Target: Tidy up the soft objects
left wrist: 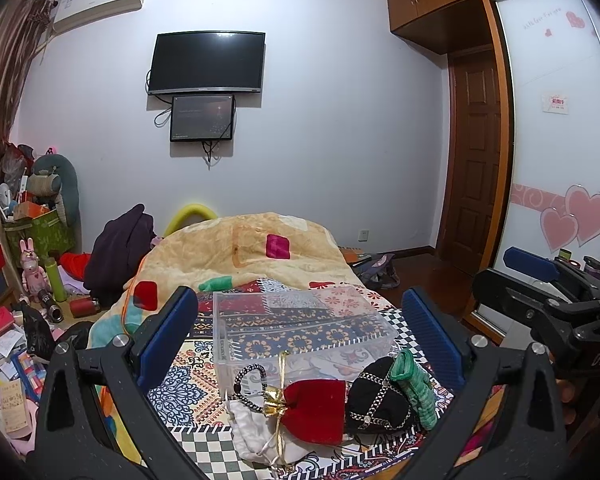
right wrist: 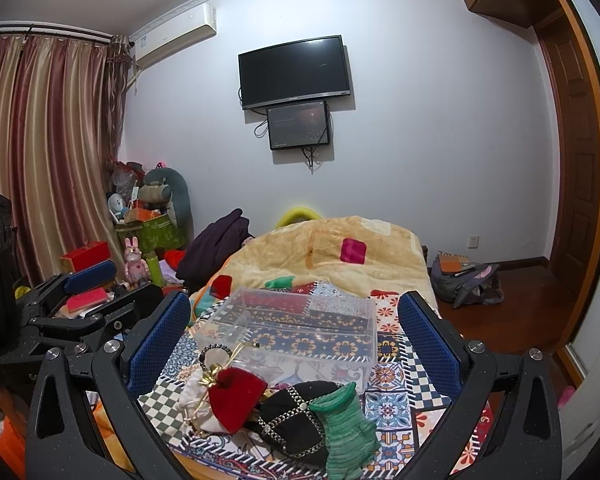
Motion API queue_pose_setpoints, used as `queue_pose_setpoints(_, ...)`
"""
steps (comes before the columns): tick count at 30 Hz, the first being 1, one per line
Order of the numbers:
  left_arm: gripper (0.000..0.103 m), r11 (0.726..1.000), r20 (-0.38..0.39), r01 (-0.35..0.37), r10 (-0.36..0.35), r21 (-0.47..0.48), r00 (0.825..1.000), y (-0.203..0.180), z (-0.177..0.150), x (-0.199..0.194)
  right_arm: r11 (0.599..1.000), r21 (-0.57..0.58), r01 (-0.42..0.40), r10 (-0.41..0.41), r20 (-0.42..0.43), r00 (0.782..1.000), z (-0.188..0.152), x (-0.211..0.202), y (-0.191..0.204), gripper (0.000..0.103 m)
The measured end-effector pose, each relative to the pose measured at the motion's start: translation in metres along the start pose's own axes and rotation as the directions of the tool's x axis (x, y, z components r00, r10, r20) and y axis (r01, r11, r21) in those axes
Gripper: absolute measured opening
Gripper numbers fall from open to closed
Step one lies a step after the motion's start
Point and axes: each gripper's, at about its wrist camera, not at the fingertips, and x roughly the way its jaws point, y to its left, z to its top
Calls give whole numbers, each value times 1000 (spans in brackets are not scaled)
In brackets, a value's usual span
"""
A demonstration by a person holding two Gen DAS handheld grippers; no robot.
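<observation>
A pile of soft things lies on the patterned bedspread (left wrist: pixel 204 396): a red velvet pouch (left wrist: pixel 314 406) with gold ribbon, a white cloth bag (left wrist: pixel 252 428), a black chain-trimmed pouch (left wrist: pixel 376 400), a green knit piece (left wrist: pixel 416 388) and a beaded bracelet (left wrist: pixel 246 376). Behind them stands a clear plastic box (left wrist: pixel 300 324), empty. My left gripper (left wrist: pixel 300 332) is open above the pile. My right gripper (right wrist: pixel 296 336) is open too, over the red pouch (right wrist: pixel 238 398), black pouch (right wrist: pixel 296 416), green knit piece (right wrist: pixel 344 424) and box (right wrist: pixel 300 324). Neither holds anything.
A beige blanket (left wrist: pixel 252 240) is heaped at the far end of the bed. Clutter, a green bin (left wrist: pixel 40 232) and a pink rabbit toy (left wrist: pixel 30 268) crowd the floor on the left. A wardrobe (left wrist: pixel 556 120) and a door (left wrist: pixel 476 160) are on the right. A bag (right wrist: pixel 468 284) lies on the floor.
</observation>
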Motion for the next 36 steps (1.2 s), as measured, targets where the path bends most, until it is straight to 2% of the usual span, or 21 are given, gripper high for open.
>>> queue_pose_setpoints(19, 103, 1000, -14, 7, -7, -1, 1000, 3, -1, 3, 1000, 1, 4, -4, -8, 1000, -1, 2, 0, 103)
queue_pose_setpoints(25, 103, 1000, -83, 26, -27, -14, 996, 12, -12, 18, 1000, -1, 30, -30, -49, 998, -7, 10, -11, 103)
queue_pose_setpoints(28, 103, 998, -151, 41, -46, -37, 987, 17, -26, 35, 999, 12, 38, -37, -106, 994, -16, 18, -23, 103)
queue_pose_setpoints(30, 97, 997, -216, 59, -70, -59, 974, 19, -41, 51, 999, 31, 34, -29, -152, 988, -25, 25, -32, 103)
queue_pose_setpoints(32, 84, 995, -274, 70, -86, -67, 958, 19, -53, 63, 998, 46, 36, -27, -190, 981, -35, 29, -39, 102)
queue_pose_setpoints(34, 81, 994, -331, 78, -100, -81, 938, 17, -69, 77, 998, 51, 37, -24, -235, 972, -46, 35, -43, 99)
queue_pose_setpoints(36, 77, 993, -359, 78, -104, -87, 927, 14, -79, 86, 998, 46, 37, -23, -276, 961, -55, 39, -45, 93)
